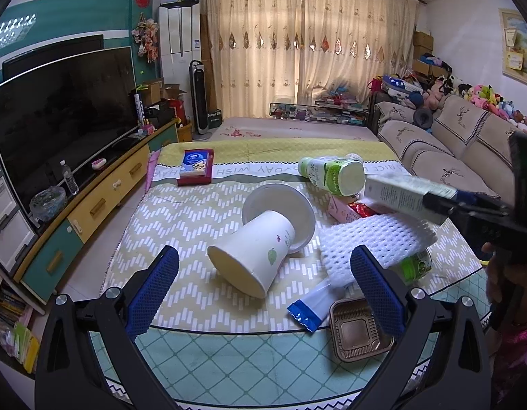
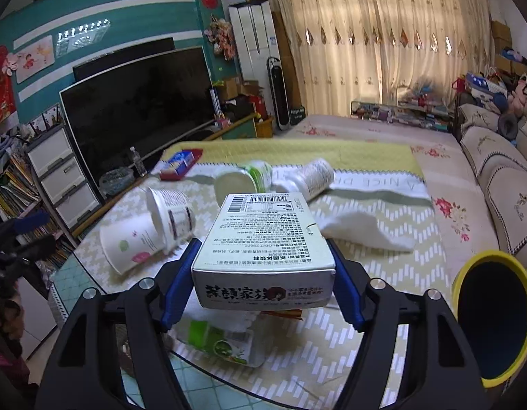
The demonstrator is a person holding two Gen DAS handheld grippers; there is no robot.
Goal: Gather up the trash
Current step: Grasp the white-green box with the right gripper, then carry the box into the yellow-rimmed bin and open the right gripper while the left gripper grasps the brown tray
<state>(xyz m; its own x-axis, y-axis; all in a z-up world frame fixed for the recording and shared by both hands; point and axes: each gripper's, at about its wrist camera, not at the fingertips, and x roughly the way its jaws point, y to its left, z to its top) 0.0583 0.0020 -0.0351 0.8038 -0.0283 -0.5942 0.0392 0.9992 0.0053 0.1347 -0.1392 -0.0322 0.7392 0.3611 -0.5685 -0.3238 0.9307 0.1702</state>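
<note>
In the left wrist view my left gripper [image 1: 265,253] stands open just above a white paper cup [image 1: 253,256] that lies on its side against a white tub [image 1: 280,208]. To its right lie a white foam net [image 1: 373,242], a blue-and-white wrapper [image 1: 308,307] and a brown plastic tray [image 1: 355,335]. A green-and-white bottle [image 1: 332,174] lies further back. My right gripper [image 2: 261,246] is shut on a white printed carton [image 2: 263,239] and holds it above the table. The carton [image 1: 407,194] also shows at the right of the left wrist view.
A yellow-rimmed bin [image 2: 492,314] with a dark inside stands at the right by the sofa [image 2: 502,184]. A tissue pack in a red box [image 1: 195,167] sits at the far left of the chevron tablecloth [image 1: 181,212]. A television [image 1: 58,112] stands to the left.
</note>
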